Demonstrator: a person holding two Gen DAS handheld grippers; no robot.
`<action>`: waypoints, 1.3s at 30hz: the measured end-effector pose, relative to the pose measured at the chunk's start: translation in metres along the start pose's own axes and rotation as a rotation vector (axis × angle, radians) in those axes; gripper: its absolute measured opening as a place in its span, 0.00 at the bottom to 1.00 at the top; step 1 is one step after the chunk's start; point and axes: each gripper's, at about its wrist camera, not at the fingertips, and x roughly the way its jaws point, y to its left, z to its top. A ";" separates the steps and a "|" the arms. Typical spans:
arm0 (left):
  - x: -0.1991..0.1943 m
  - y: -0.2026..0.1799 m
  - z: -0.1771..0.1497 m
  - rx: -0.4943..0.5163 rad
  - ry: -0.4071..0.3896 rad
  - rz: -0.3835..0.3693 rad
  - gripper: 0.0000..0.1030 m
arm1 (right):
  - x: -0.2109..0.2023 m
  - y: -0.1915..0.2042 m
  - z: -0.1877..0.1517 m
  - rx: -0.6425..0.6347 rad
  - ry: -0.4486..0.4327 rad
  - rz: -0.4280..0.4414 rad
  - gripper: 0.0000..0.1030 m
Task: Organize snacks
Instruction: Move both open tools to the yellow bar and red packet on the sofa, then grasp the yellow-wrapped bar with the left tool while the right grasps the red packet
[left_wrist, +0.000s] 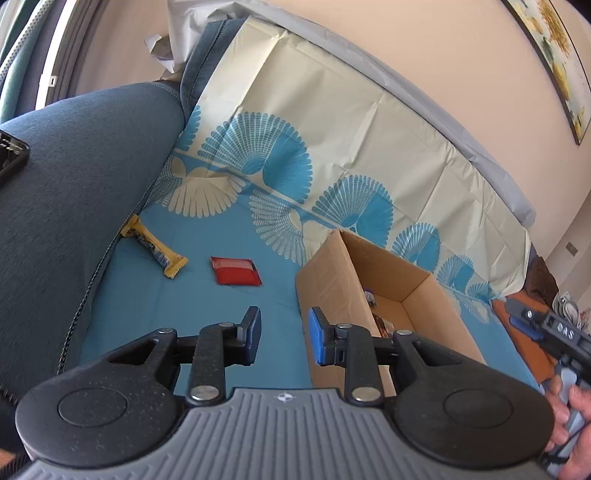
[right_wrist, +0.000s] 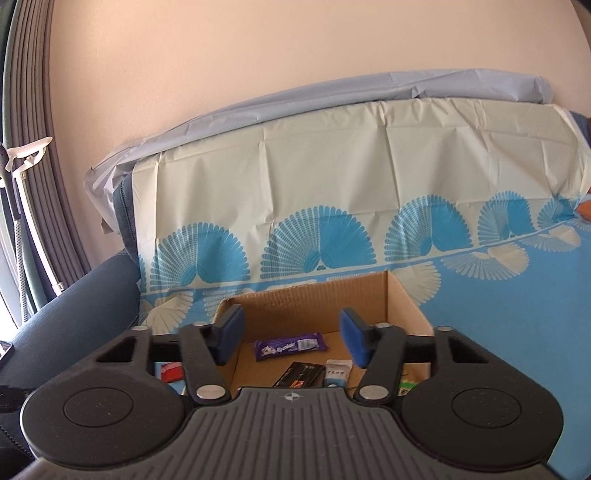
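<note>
Left wrist view: the left gripper hangs over the blue part of the patterned cover on a sofa, its fingers set partly apart with nothing between them. Bare blue cover lies open just ahead of it. Just to the right stands one cardboard box, open at the top, its near corner close beside the right finger. Farther left lie two loose snacks, well apart from the box: a red packet flat on the cover and a yellow bar lying near the sofa's dark blue armrest. At the right edge a hand holds the other gripper.

Right wrist view: the right gripper hovers above the box's open top, its fingers apart and empty. Inside the box, on its floor, lie a purple bar, a dark packet and a white packet; other contents at the lower edge are hidden by the gripper. Beyond the box the cover rises up the sofa's backrest to a plain wall.
</note>
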 end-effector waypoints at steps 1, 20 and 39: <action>0.006 0.003 0.004 -0.007 0.000 0.002 0.29 | 0.002 0.000 0.000 0.003 0.005 0.005 0.43; 0.109 0.064 0.031 -0.327 -0.037 0.200 0.34 | 0.033 -0.003 0.003 0.035 0.111 0.041 0.37; 0.187 0.096 0.056 -0.397 0.020 0.477 0.60 | 0.056 0.009 0.002 -0.022 0.170 -0.024 0.44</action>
